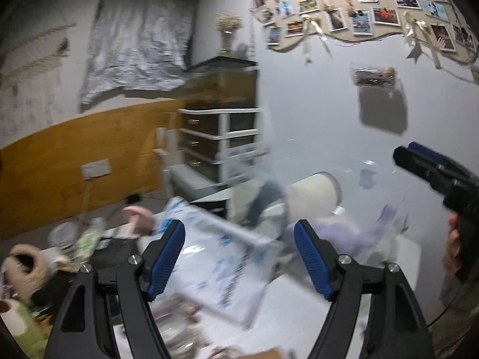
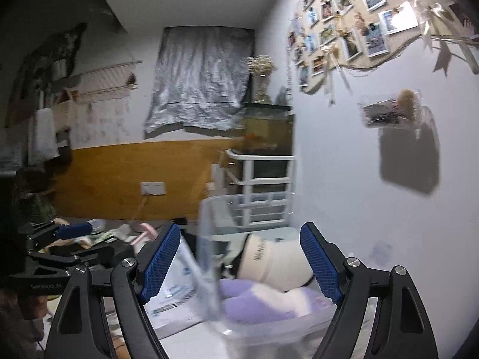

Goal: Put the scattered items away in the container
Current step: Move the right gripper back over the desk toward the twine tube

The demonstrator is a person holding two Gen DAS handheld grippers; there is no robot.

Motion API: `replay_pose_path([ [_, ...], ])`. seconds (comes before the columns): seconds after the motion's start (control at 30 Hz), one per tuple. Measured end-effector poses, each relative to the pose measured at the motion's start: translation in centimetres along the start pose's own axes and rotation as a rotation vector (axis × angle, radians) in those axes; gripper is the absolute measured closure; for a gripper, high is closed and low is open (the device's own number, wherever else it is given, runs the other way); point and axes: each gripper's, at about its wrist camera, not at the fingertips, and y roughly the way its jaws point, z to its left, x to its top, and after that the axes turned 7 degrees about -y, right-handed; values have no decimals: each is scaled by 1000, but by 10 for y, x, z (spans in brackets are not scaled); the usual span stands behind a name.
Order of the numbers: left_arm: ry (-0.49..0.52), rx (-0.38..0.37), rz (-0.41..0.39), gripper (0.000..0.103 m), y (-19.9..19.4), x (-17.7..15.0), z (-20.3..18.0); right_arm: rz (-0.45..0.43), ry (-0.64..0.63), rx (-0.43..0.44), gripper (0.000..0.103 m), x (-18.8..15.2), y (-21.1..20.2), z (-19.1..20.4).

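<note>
So this looked like the in-between bit of the tidy-up: both tools were empty and a fair amount of stuff was still lying outside the box.

Going left to right in the left wrist view: the lower left was a blurry heap of clutter (image 1: 74,248), with a fuzzy beige thing and something pink that I couldn't really identify. Then came the left gripper (image 1: 239,260) at bottom centre, jaws spread wide, nothing clamped. Past its fingers and lower down lay a white plastic packet (image 1: 221,266) with blue print, running from the gap out under the left finger, but not touching the pads as far as I could tell. Further right sat the clear container (image 1: 368,179), with a cream cap (image 1: 311,197) and something purple and soft (image 1: 356,236) already inside. At the far right edge, the right gripper (image 1: 431,167) poked in, held by a hand (image 1: 452,248).

The right wrist view had the left gripper at the left edge, then the right gripper's own released jaws framing the container's near wall, with the cap and the purple thing behind it. Nothing was gripped there either.

My guess is the packet was the next pick. That would've needed the left tool to drop down, get one pad under or over a thin edge, squeeze, then carry it right over the rim. Flat slippery plastic seems easy to fumble.
</note>
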Motion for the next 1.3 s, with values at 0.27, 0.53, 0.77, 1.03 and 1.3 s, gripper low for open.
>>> replay_pose_path([
  [0.27, -41, 183, -4, 28, -56, -54, 61, 54, -37, 92, 21, -24, 8, 56],
  [0.53, -159, 264, 43, 28, -81, -106, 98, 197, 18, 203, 21, -69, 29, 105],
  [0.77, -271, 286, 106, 28, -78, -139, 122, 362, 46, 259, 21, -115, 43, 136],
  [1.03, -356, 292, 179, 28, -66, -169, 137, 506, 53, 291, 21, -160, 47, 152],
  [1.3, -364, 289, 258, 28, -49, -186, 136, 600, 119, 338, 22, -188, 59, 144],
])
